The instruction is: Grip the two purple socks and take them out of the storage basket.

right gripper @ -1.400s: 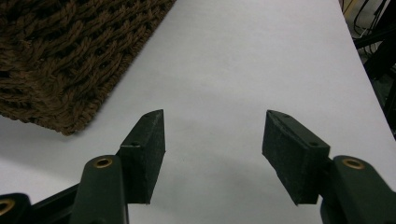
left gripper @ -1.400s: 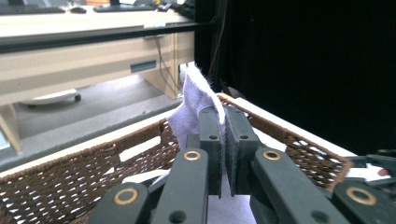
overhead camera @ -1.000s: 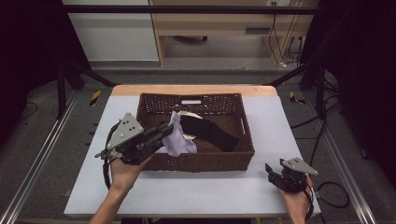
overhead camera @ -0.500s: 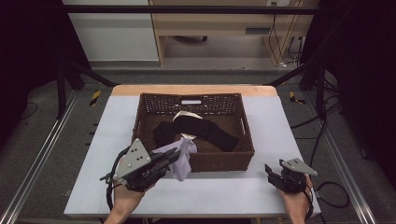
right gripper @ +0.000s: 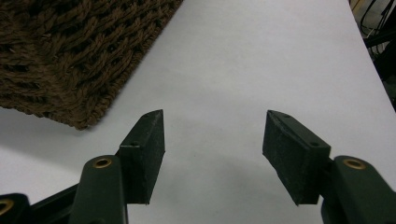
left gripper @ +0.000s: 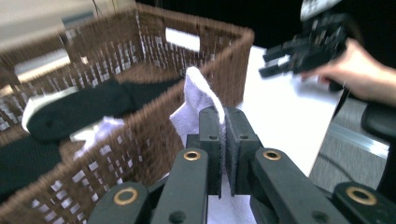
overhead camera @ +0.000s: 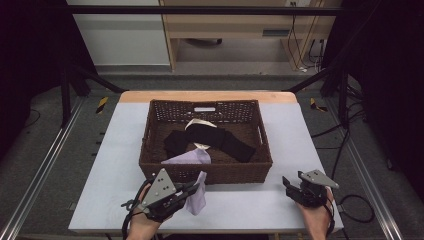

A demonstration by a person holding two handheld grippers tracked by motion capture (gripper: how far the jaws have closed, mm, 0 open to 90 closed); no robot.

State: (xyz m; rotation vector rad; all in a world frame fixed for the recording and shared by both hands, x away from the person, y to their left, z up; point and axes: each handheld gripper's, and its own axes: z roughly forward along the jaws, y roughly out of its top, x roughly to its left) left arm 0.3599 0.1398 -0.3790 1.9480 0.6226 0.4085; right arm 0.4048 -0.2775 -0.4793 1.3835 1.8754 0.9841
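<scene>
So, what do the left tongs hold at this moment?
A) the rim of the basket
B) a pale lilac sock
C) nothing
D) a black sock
B: the left tongs are shut on the pale lilac sock, which hangs over the table just in front of the wicker basket, while the black socks lie inside it.

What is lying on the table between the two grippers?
Nothing: in the high view the table is bare between the lilac sock held by the left gripper and the right gripper.

high view: above table, looking down | gripper views: close along jaws | shared: basket (overhead camera: 206, 172)
</scene>
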